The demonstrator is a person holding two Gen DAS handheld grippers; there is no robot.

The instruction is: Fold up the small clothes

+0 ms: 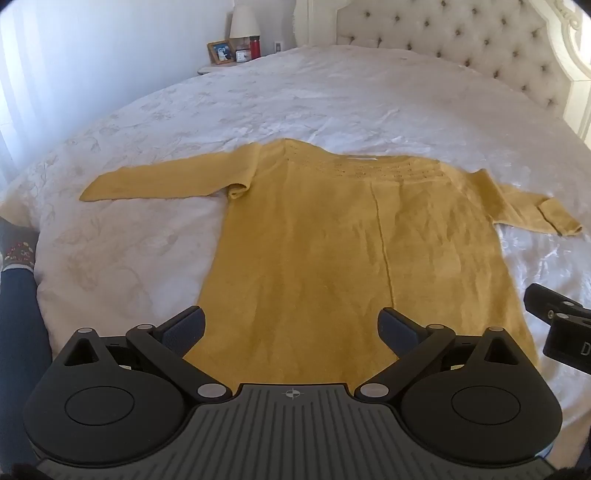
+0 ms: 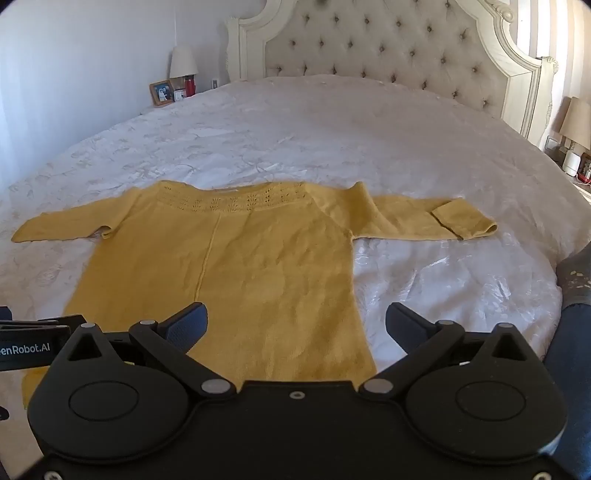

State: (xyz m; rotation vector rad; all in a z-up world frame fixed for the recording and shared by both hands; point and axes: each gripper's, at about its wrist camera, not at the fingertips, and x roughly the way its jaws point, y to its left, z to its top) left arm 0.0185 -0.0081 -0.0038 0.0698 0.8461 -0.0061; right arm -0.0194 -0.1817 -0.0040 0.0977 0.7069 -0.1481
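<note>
A mustard-yellow knitted sweater (image 1: pixel 332 240) lies flat on the white bedspread (image 1: pixel 258 103), neckline away from me, both sleeves spread out sideways. It also shows in the right wrist view (image 2: pixel 240 266). My left gripper (image 1: pixel 291 325) is open and empty, hovering over the sweater's hem near its left side. My right gripper (image 2: pixel 295 325) is open and empty over the hem's right corner. The right sleeve's cuff (image 2: pixel 461 221) is folded back. The right gripper's body (image 1: pixel 561 325) shows at the left view's right edge.
A tufted headboard (image 2: pixel 388 48) stands at the far end. A nightstand with a lamp (image 1: pixel 243 22), photo frame and red bottle stands at the far left. Another lamp (image 2: pixel 576 118) stands at the right. My socked feet (image 1: pixel 18 243) rest on the bed edges.
</note>
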